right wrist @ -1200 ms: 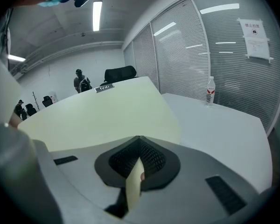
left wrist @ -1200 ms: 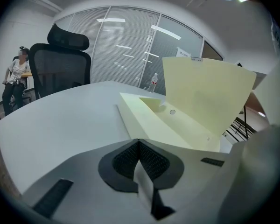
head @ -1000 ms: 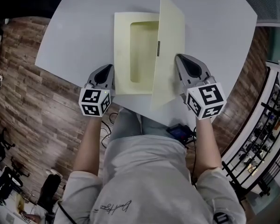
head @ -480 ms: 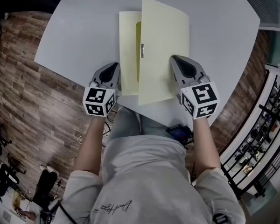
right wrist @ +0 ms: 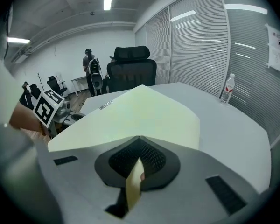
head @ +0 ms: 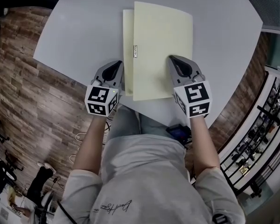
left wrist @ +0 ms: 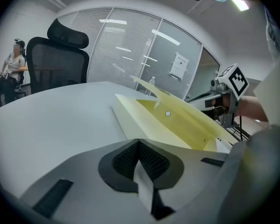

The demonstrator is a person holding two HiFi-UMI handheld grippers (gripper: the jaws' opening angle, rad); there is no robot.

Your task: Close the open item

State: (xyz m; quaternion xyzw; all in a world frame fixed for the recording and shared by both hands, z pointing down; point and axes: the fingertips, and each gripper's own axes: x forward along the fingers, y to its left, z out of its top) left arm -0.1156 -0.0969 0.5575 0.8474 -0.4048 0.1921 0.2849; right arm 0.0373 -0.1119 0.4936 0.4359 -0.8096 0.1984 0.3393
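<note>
Folder [head: 161,45] lengthwise away across table [head: 84,27], opening edge leftward

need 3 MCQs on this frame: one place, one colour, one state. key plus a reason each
1. In the head view, the folder peeks out past its cover on which side?
A left
B right
C far
2. Folder colour?
A blue
B pale yellow
C red
3. Cover state?
A lying flat open
B lowered, almost shut
C off the folder

Key:
1 A, a narrow strip shows only along the cover's left edge.
2 B, it is pale yellow in every view.
3 B, the left gripper view shows a gap under the cover, and the right claw is shut on it.
</note>
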